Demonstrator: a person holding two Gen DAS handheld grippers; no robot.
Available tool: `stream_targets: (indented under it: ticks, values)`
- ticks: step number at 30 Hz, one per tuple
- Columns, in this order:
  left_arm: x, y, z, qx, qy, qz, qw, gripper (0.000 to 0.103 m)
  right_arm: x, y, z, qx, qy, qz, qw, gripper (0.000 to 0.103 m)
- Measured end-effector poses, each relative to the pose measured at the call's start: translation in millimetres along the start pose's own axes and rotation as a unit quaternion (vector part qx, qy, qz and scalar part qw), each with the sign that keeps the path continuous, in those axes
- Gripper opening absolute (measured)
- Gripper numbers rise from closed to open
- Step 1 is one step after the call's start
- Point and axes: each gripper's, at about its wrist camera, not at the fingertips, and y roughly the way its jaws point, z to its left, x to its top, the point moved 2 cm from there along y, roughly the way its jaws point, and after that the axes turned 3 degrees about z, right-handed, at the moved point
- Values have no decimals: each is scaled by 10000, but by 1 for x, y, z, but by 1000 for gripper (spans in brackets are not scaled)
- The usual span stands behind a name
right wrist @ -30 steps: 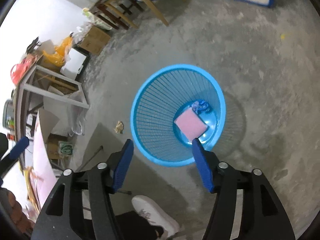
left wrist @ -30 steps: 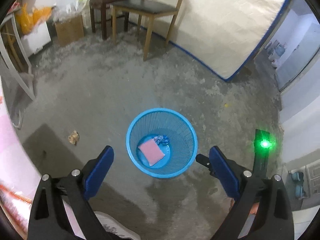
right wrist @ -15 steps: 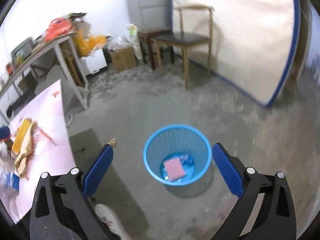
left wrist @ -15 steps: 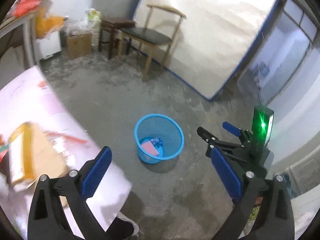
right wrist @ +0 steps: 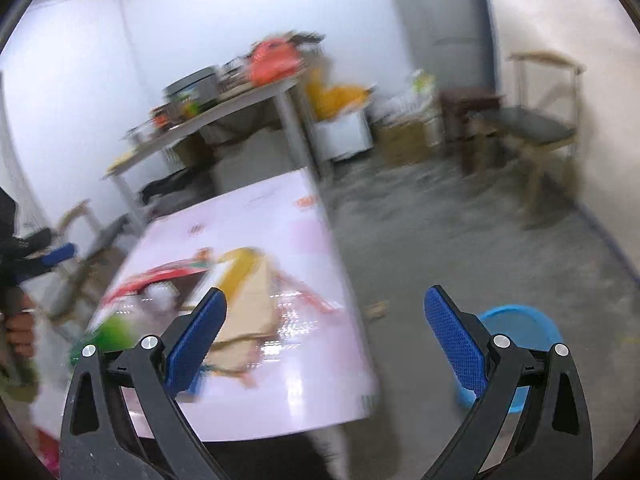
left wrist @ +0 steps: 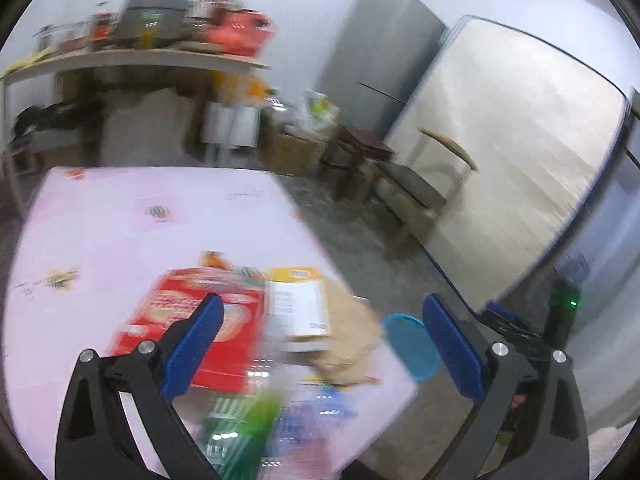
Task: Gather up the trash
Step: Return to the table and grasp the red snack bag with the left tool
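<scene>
Trash heaped on the near end of the tabletop (left wrist: 140,208), all of it smeared by blur: a red packet (left wrist: 160,320), a yellow-and-white carton (left wrist: 298,304), brown paper (left wrist: 348,340) and something green (left wrist: 248,428) closest in. Packet and carton both lying flat, long axes running roughly away from the left camera, side by side and apparently touching. Hard to say more of the green piece (a wrapper or a bottle, too blurred to tell).

Straight ahead of and below the left hand-held gripper (left wrist: 322,300) – carton and paper framed between its two blue pads, packet partly behind the left pad. Jaws spread wide, nothing in them. Seen from the right hand-held gripper (right wrist: 326,293), the same heap off to the left and lower, mostly behind and beyond its left pad. Jaws there just been opening, now fully apart, nothing between them. Judged nearer and better lined up: the left hand, needing mainly a drop onto the pile; for the right, a swing leftward over the tabletop first. Worth closing across the carton's short side, not along its length.

Blue bin (right wrist: 520,324) on the floor just past the tabletop's right edge, behind the right pad in both views – close to the right hand, well apart from the heap. Inside hidden from here, so contents not to be told. Much trash left on the tabletop, collecting far from done.
</scene>
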Motion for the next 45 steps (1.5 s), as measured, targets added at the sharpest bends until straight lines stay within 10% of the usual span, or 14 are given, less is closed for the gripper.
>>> stream_targets:
  ticks: [12, 24, 45]
  values:
    - [18, 81, 157, -203, -1115, 877, 9897, 97, 19, 83, 78, 950, 355, 1007, 9897, 95]
    - [0, 151, 211, -1464, -2388, 2126, 9361, 85, 14, 104, 103, 768, 284, 1317, 9879, 95]
    - [1, 153, 217, -2084, -2787, 1975, 9164, 16, 18, 107, 103, 648, 491, 1326, 9878, 92]
